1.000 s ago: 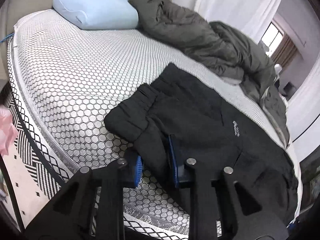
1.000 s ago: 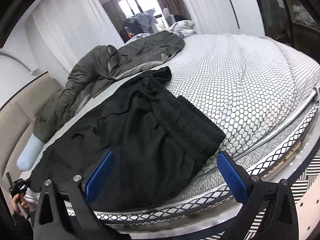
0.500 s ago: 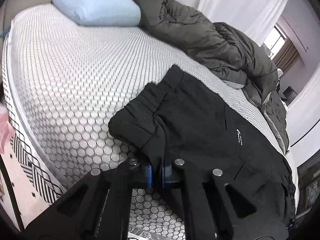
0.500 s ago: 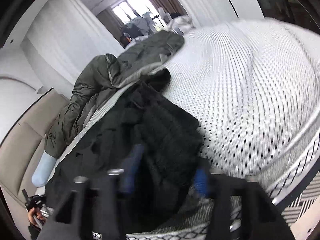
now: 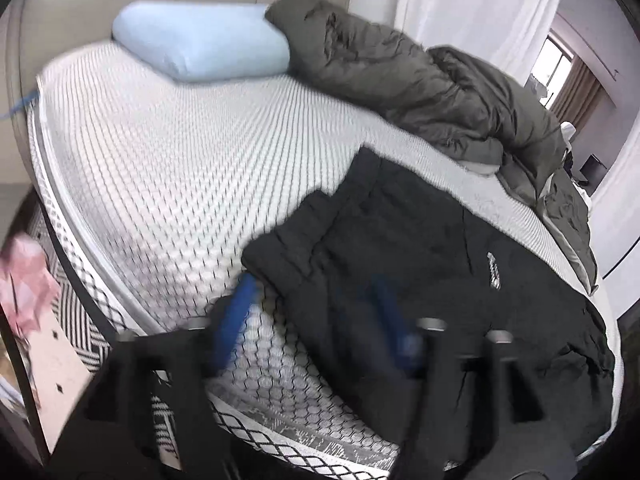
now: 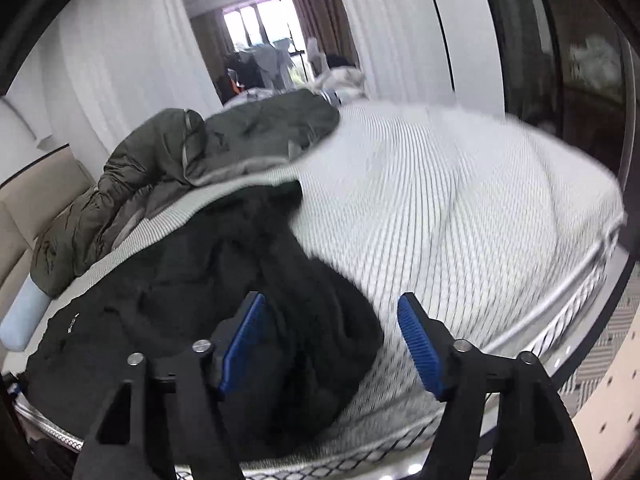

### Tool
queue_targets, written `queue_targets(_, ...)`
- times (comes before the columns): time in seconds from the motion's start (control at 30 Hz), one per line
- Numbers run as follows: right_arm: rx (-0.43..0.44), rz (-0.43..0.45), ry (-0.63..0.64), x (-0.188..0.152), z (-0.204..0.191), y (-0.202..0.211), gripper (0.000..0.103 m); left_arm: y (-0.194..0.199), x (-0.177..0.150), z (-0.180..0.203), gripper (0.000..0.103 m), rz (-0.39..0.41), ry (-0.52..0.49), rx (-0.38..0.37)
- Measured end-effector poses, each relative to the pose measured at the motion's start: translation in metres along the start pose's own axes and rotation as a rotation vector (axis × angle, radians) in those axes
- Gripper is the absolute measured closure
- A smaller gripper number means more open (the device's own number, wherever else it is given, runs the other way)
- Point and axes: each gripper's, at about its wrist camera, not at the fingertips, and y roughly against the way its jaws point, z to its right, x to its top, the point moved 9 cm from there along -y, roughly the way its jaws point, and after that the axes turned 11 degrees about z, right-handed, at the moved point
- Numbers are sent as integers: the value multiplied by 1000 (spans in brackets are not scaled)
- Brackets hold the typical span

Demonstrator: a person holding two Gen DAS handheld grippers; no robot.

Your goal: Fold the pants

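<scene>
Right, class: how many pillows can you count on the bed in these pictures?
1. The light blue pillow lies at the head of the bed, touching the grey quilt. More may be hidden under that quilt.

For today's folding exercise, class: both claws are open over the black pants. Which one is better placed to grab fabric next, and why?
Probably the right claw: the bunched waistband end of the black pants lies between its blue pads. The left claw straddles only a cuff edge, partly over the mattress.
</scene>
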Motion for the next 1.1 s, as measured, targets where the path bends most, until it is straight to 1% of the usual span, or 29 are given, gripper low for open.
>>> queue_targets(0.03,14,-13,29,10,-7,-6,27,4,8,3,18,22,-2,-6)
queue_targets(0.07,22,-22,48,17,-12,-12,23,6,14,7,17,36,-3,-25)
queue_targets(0.13,53,-51,84,32,-27,-28,22,6,25,15,16,29,-4,-61)
queue_targets(0.17,72,-72,95,36,-35,-38,21,4,31,21,14,20,-4,-65)
queue_targets(0.2,85,-85,104,39,-39,-46,21,-1,36,26,10,13,-10,-72)
queue_targets(0.23,105,-106,115,44,-48,-60,21,-7,41,34,2,2,-19,-89)
queue_targets(0.3,135,-156,118,47,-59,-86,21,-23,49,42,1,-22,-15,-107)
queue_targets(0.37,151,-220,124,49,-70,-118,21,-49,57,49,1,-76,-2,-109)
queue_targets(0.43,143,-276,137,46,-73,-147,21,-76,67,52,1,-108,6,-115)
queue_targets(0.5,114,-327,145,43,-72,-176,21,-106,68,51,1,-156,5,-98)
queue_targets(0.53,96,-342,143,41,-70,-189,21,-129,66,49,3,-206,4,-80)
queue_targets(0.57,92,-364,126,40,-68,-202,21,-143,64,48,6,-235,5,-65)
queue_targets(0.6,95,-382,102,38,-67,-210,21,-157,60,47,13,-270,3,-50)
queue_targets(0.63,103,-397,73,36,-65,-218,21,-173,54,50,25,-321,-8,-43)
queue_targets(0.67,108,-414,52,34,-63,-225,21,-180,50,52,29,-350,-14,-43)
queue_targets(0.7,107,-422,48,34,-64,-232,21,-188,44,56,30,-380,-36,-52)
queue_targets(0.73,99,-430,57,32,-63,-239,21,-196,42,65,29,-393,-93,-54)
queue_targets(0.8,86,-455,63,30,-61,-252,26,-207,40,78,30,-406,-186,-51)
queue_targets(0.87,93,-478,50,28,-61,-262,33,-217,43,88,42,-408,-246,-37)
queue_targets(0.9,95,-481,53,29,-62,-267,34,-221,45,95,53,-410,-284,-37)
queue_targets(0.93,94,-481,59,30,-61,-272,39,-223,48,99,65,-404,-314,-33)
queue_targets(0.97,99,-487,68,31,-63,-277,50,-225,50,103,67,-402,-329,-45)
queue_targets(1.0,108,-493,78,30,-67,-282,60,-225,48,105,69,-400,-333,-56)
queue_targets(1.03,101,-495,109,30,-70,-286,71,-225,49,107,70,-392,-329,-55)
queue_targets(1.07,99,-483,159,31,-76,-287,79,-225,51,108,70,-383,-332,-58)
queue_targets(1.1,103,-454,209,35,-83,-287,83,-225,54,109,72,-369,-337,-57)
